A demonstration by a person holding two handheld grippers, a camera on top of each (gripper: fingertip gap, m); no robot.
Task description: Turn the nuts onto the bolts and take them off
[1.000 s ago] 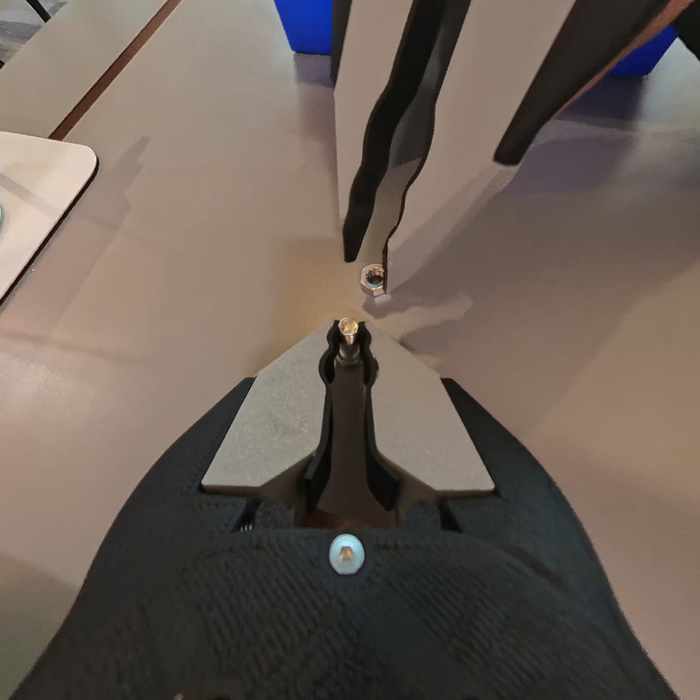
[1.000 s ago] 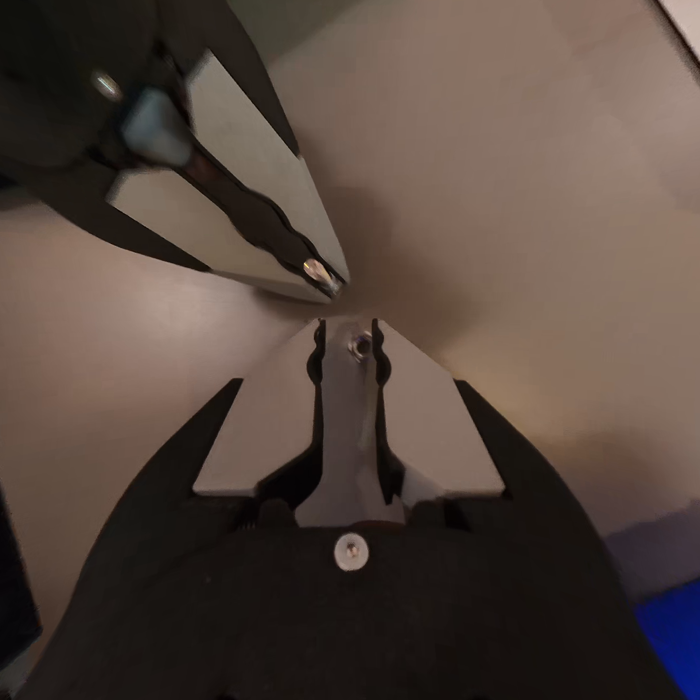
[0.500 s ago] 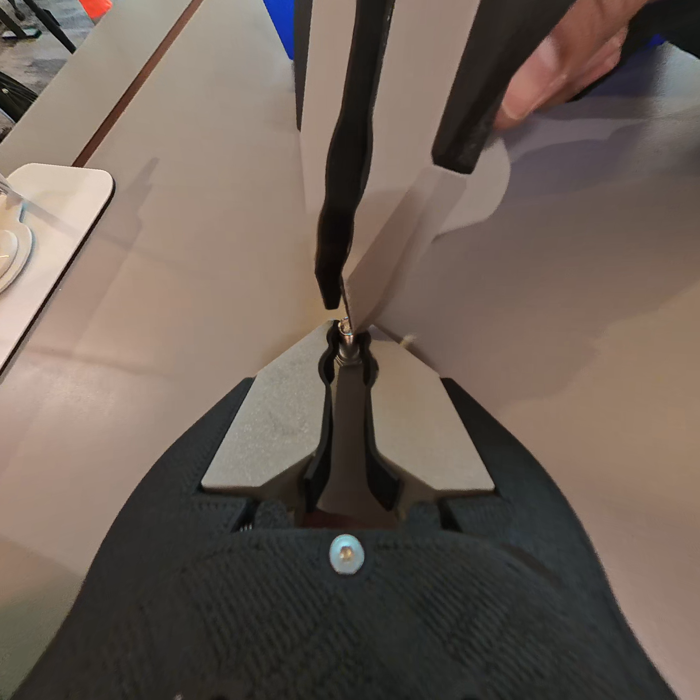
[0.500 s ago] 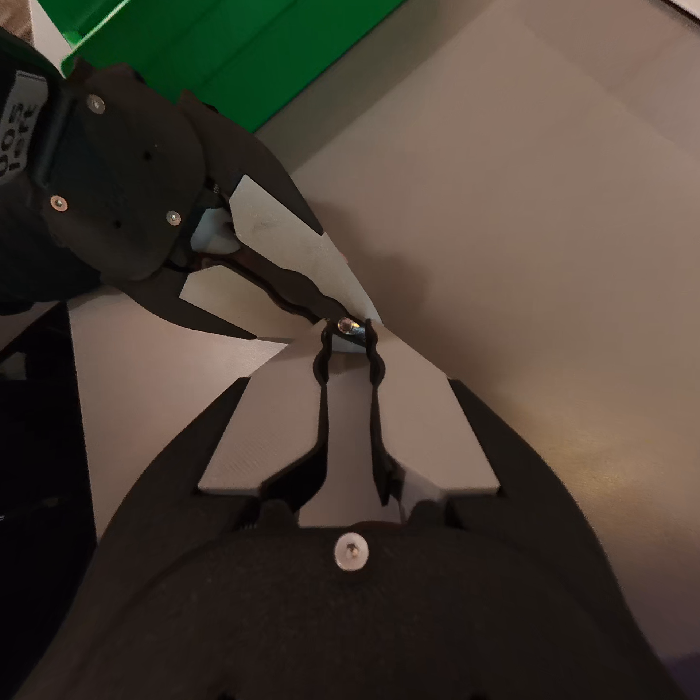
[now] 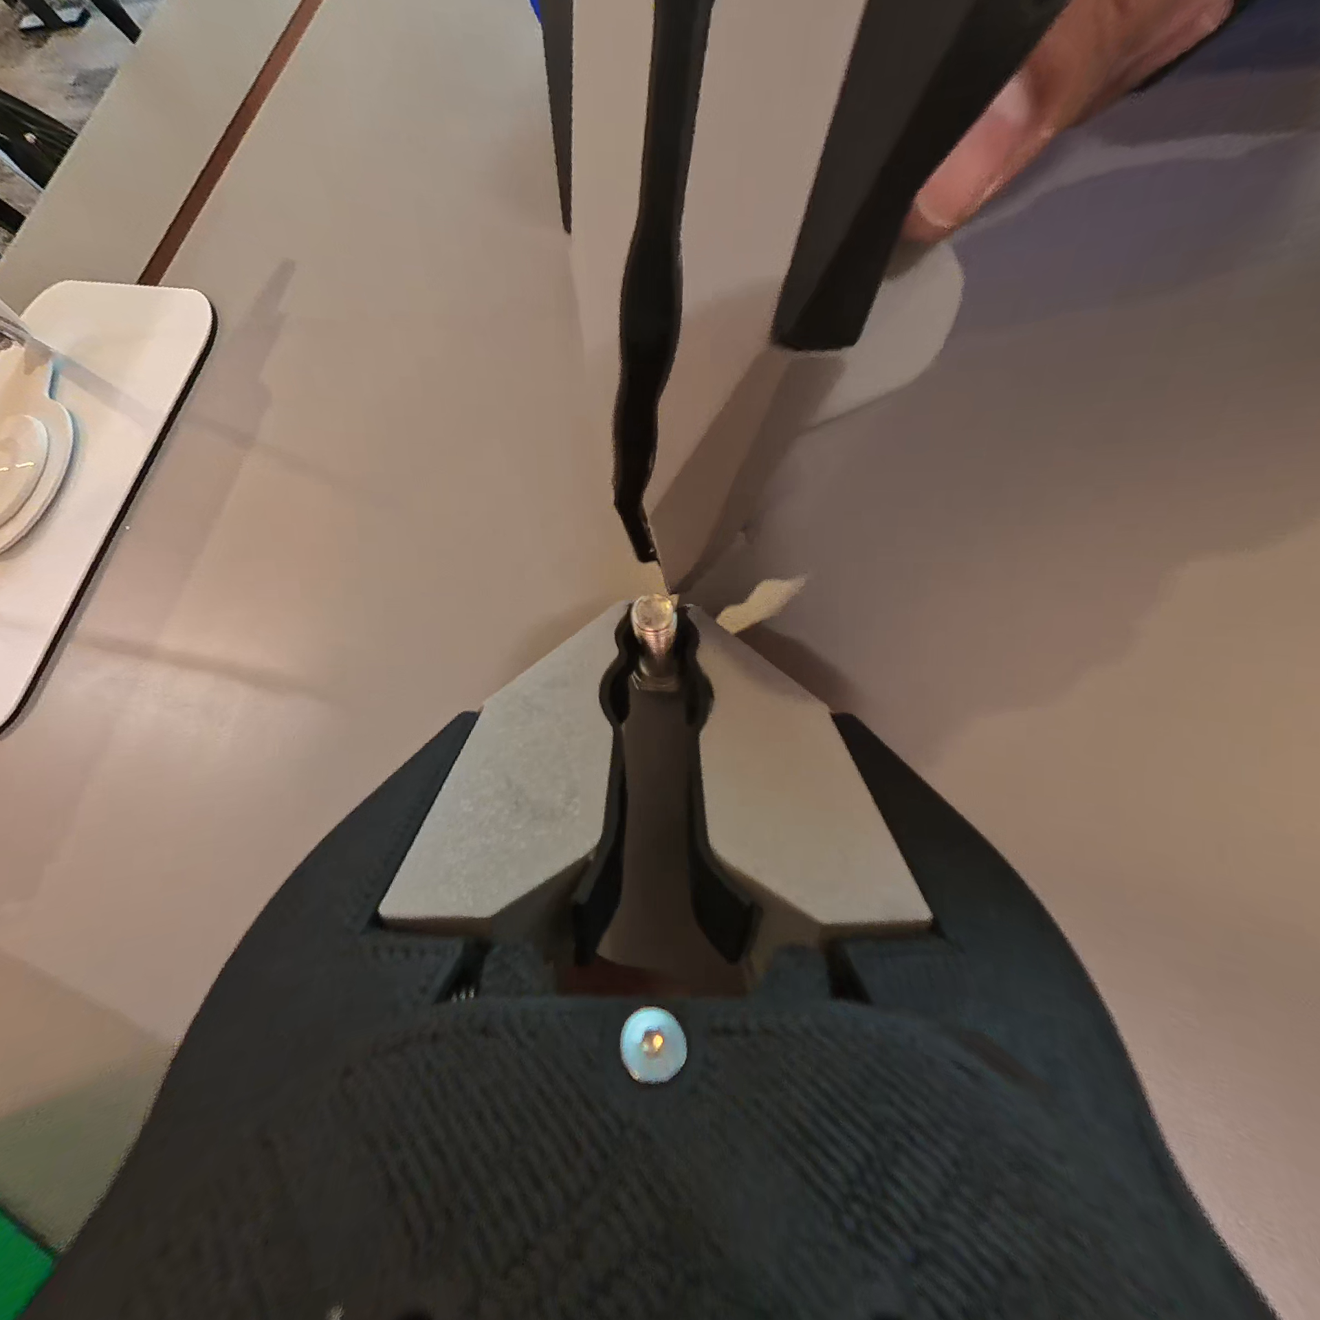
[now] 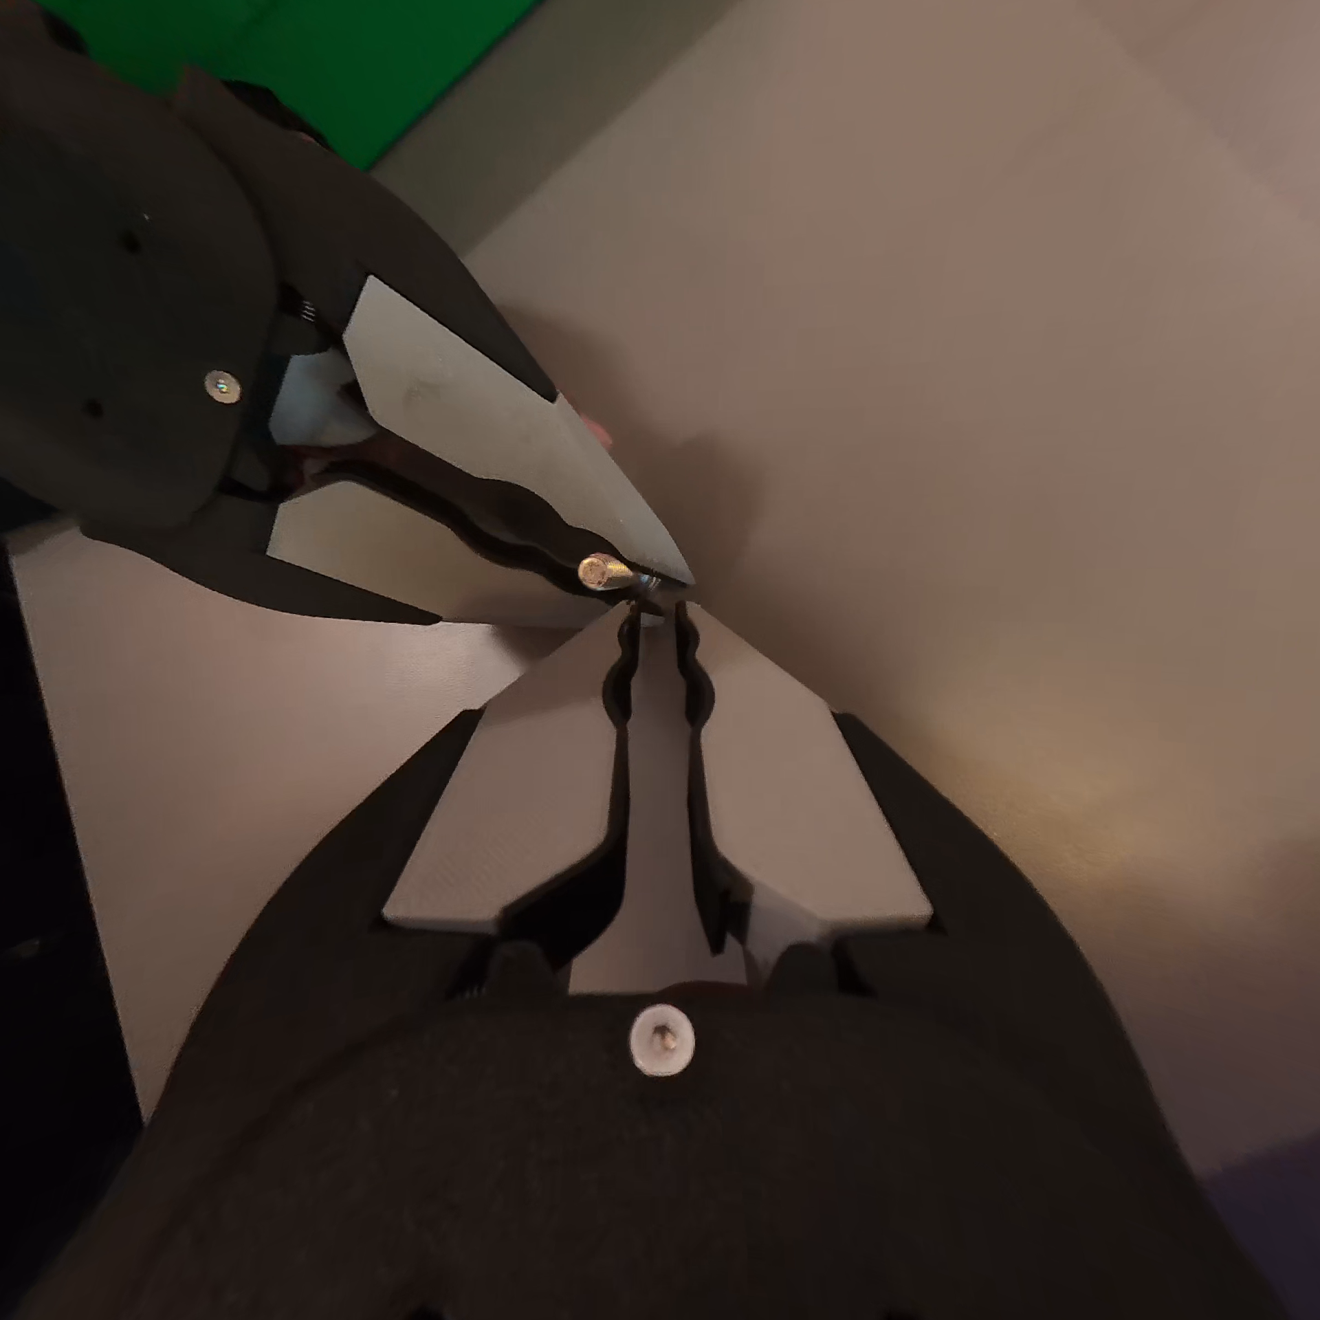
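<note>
No writing, label, brand, number or sign can be read in either view, from twelve o'clock round to six.

**Two wrist cameras meeting at the bolt**

The left wrist view looks forward and down along its own fingers, close above the table (image 5: pixel 357 500), with the bolt (image 5: pixel 654 628) dead centre at the fingertips. The right wrist view also sits close, tilted steeply down, and sees the same bolt (image 6: pixel 603 571) just beyond its tips, slightly left of centre. Both views share the bolt, the table around it, and each other's gripper: the right gripper (image 5: pixel 653 564) enters from above the bolt, the left gripper (image 6: pixel 643 582) from its upper left.
</note>
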